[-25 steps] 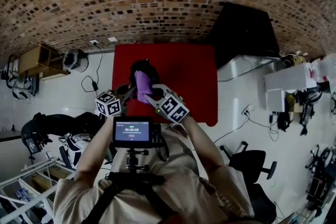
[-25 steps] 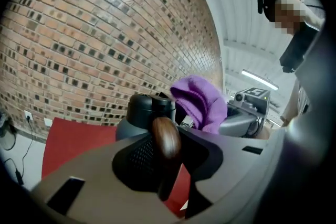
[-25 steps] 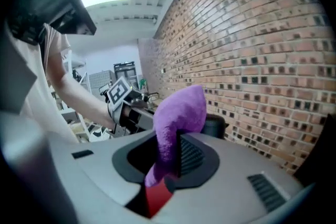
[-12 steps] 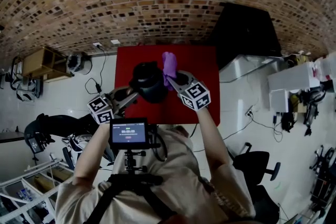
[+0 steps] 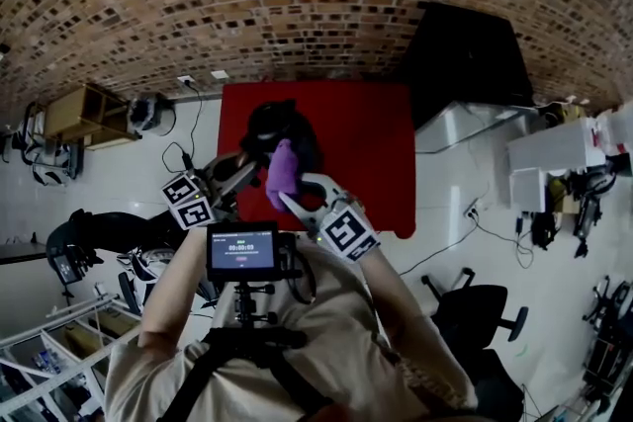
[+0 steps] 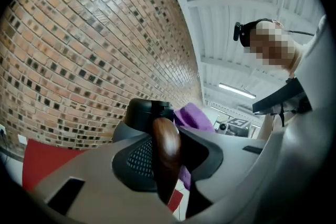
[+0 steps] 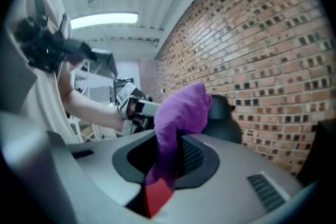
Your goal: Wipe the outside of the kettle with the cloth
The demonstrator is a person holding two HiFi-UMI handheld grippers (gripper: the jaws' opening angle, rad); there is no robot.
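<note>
A black kettle point(image 5: 280, 127) hangs over the red table point(image 5: 366, 153), tilted toward me. My left gripper point(image 5: 249, 171) is shut on its brown wooden handle point(image 6: 165, 157), with the kettle's black lid point(image 6: 147, 113) just beyond the jaws. My right gripper point(image 5: 289, 195) is shut on a purple cloth point(image 5: 282, 171), whose bunched top rests against the near side of the kettle. In the right gripper view the cloth point(image 7: 181, 113) stands up out of the jaws, with the kettle point(image 7: 224, 124) behind it and the left gripper point(image 7: 134, 105) further left. The kettle's base is hidden.
A brick wall point(image 5: 297, 5) runs behind the table. A black cabinet point(image 5: 465, 64) stands at the table's right, a wooden cabinet point(image 5: 74, 114) at the far left. Cables lie on the white floor point(image 5: 178, 153). An office chair point(image 5: 475, 306) is on my right.
The right gripper with the cloth went from the kettle's near side to its right side, then swept back to the near side. The kettle shifted slightly farther up the table.
</note>
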